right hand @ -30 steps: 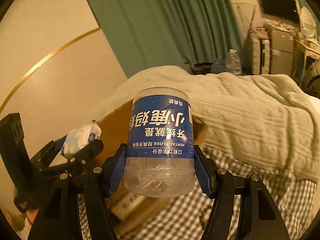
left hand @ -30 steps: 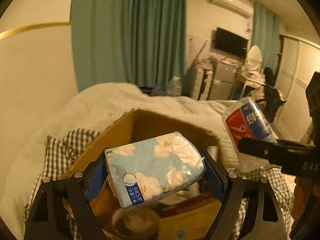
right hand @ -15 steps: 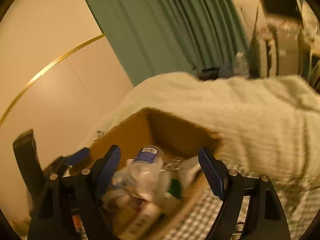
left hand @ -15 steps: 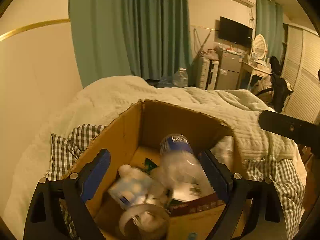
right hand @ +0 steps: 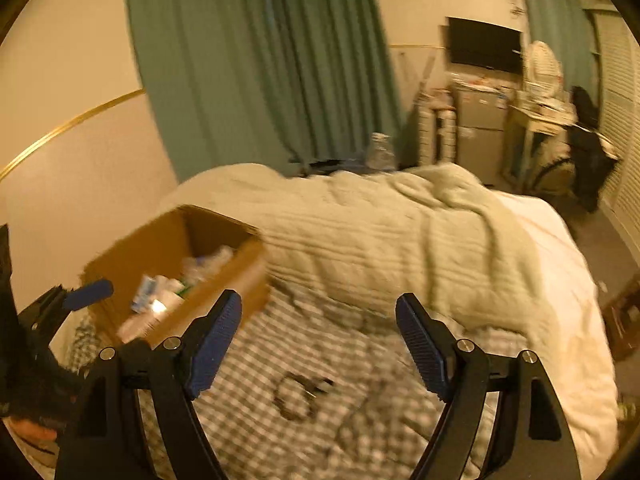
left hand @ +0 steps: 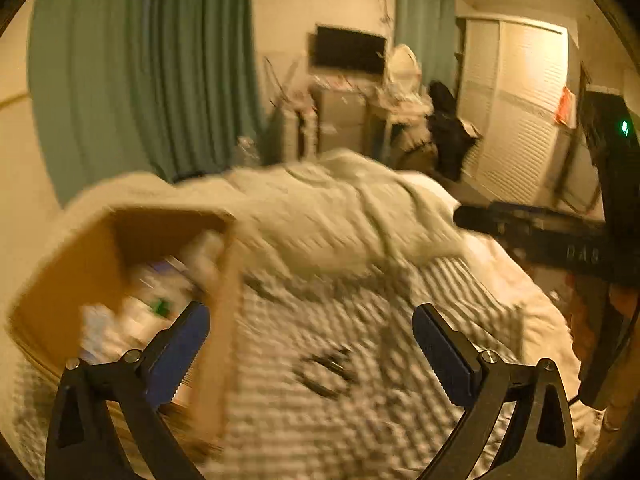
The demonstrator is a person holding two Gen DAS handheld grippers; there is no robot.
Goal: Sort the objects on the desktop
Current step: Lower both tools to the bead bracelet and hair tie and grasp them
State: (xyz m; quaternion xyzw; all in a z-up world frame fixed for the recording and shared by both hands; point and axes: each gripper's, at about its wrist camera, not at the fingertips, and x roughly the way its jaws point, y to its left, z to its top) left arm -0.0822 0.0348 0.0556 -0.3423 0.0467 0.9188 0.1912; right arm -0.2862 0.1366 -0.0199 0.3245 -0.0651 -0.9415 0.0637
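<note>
Cardboard box at bed's left edge; scissors on checked cloth; both hand-held grippers wide, empty

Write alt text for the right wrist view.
The open, empty right hand-held gripper hangs over a checked cloth on a bed, with a small dark looped object, too blurred to identify, lying below it. To its left sits an open brown cardboard box of packets and bottles; a pale rumpled blanket lies behind.

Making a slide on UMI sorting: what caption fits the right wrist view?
Open right gripper above a dark ring-shaped item on the checked cloth, cardboard box to the left.
</note>
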